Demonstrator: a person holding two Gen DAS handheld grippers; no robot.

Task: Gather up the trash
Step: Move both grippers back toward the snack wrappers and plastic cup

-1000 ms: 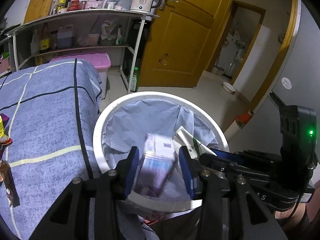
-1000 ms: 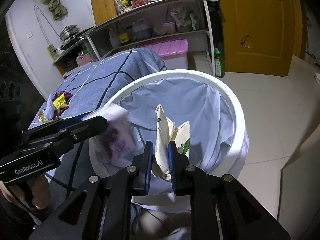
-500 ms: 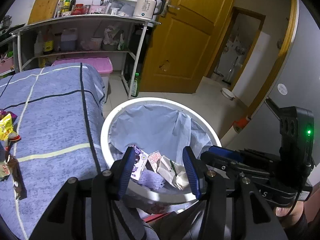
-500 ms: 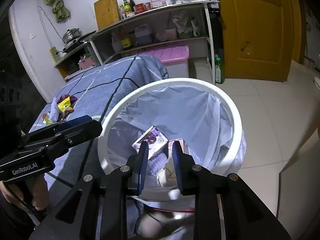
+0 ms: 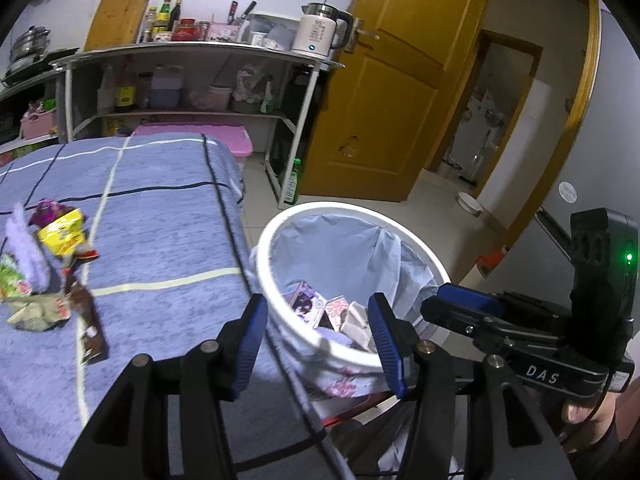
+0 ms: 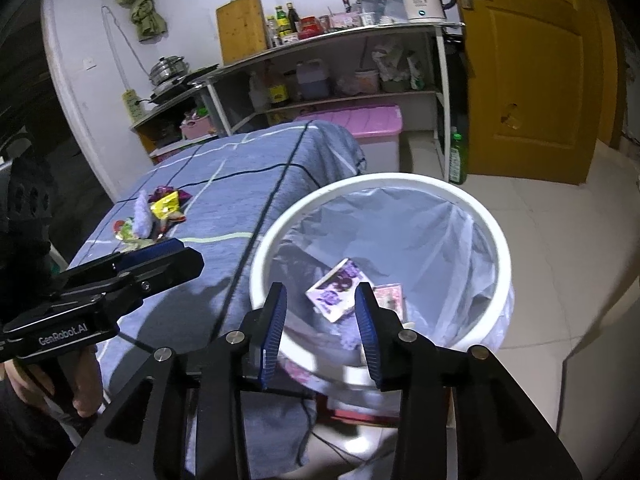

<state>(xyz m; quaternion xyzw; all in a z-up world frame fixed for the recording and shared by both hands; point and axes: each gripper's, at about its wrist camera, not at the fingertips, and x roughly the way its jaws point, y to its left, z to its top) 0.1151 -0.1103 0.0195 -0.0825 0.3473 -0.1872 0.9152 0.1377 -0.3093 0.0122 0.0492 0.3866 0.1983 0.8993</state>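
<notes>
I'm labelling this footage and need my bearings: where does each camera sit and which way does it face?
Left wrist: sits on the left gripper, looking forward over the bin toward the door; its open fingers show, plus the right gripper and a hand.
Right wrist: sits on the right gripper, looking down into the bin toward the shelf; the left gripper shows.
Shared: bin, wrappers on the bed, shelf, kettle, door.
</notes>
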